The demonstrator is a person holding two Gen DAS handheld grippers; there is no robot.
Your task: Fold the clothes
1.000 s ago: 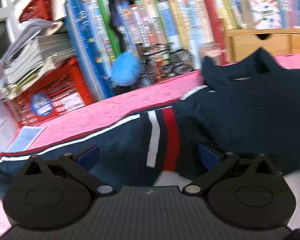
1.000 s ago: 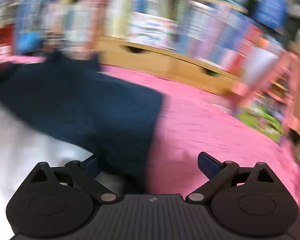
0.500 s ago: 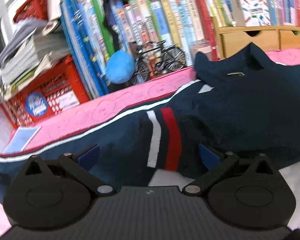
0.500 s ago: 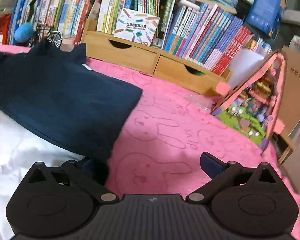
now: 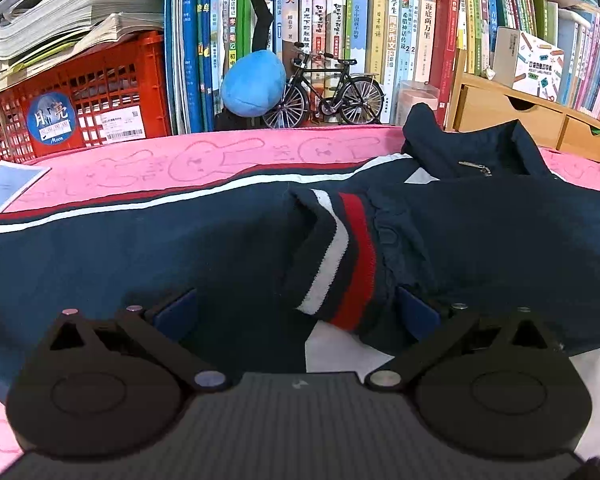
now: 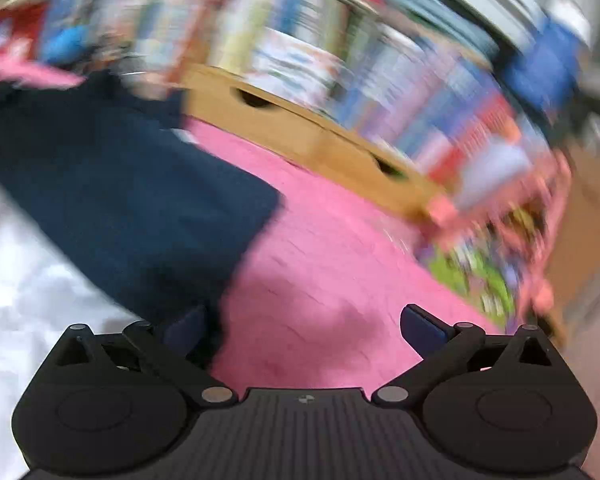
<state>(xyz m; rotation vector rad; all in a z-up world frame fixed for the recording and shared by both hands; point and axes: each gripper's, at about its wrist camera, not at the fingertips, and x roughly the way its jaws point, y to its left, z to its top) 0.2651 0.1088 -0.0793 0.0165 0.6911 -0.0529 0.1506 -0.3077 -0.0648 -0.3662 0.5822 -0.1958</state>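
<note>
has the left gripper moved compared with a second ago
Yes. In the left wrist view the toy bicycle sits closer to centre and the bookshelf looks more upright, so the left gripper swung left and levelled out.

A pink cloth (image 5: 228,160) with rabbit outlines covers the surface. Along its far edge stand a red crate (image 5: 96,92) topped with stacked papers (image 5: 72,12), a row of upright books (image 5: 340,32), a blue plush ball (image 5: 254,84), a model bicycle (image 5: 328,96) and a wooden drawer box (image 5: 512,120). A blue booklet (image 5: 8,186) lies at the left.
</note>
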